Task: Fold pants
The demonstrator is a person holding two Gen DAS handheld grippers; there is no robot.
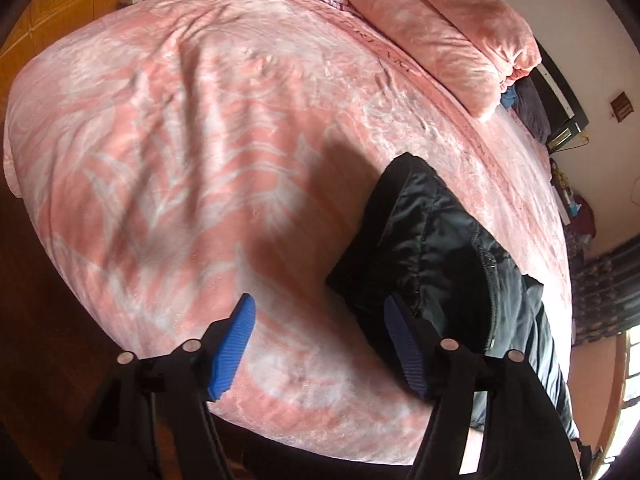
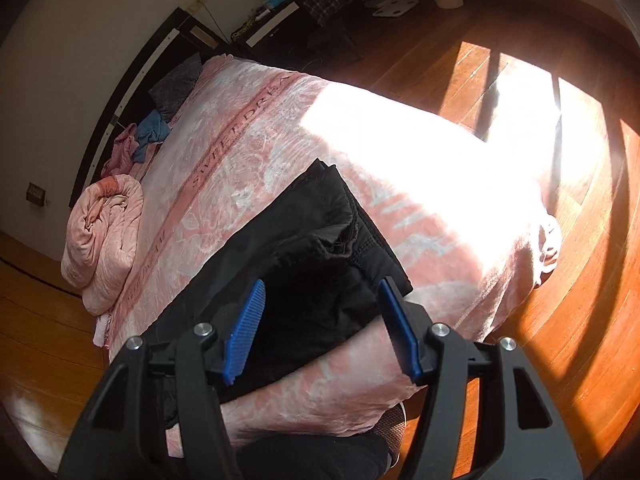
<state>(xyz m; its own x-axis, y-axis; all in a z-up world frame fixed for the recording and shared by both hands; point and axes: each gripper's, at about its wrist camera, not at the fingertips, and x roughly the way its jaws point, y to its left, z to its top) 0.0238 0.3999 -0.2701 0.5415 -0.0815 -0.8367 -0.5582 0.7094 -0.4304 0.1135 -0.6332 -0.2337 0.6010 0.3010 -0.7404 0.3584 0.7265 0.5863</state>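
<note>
Black pants (image 1: 440,248) lie folded over on the pink bed blanket (image 1: 200,140), at the right of the left wrist view. My left gripper (image 1: 320,348) is open and empty above the blanket, its right finger at the pants' near left edge. In the right wrist view the pants (image 2: 304,248) lie bunched with the waistband up. My right gripper (image 2: 320,328) is open and empty, hovering just over the pants' near end.
A rolled pink quilt (image 2: 104,240) lies at the head of the bed, also in the left wrist view (image 1: 440,20). Loose clothes (image 2: 152,132) lie by the dark headboard (image 2: 132,92). Wooden floor (image 2: 560,280) surrounds the bed; bright sunlight falls across the blanket (image 2: 400,140).
</note>
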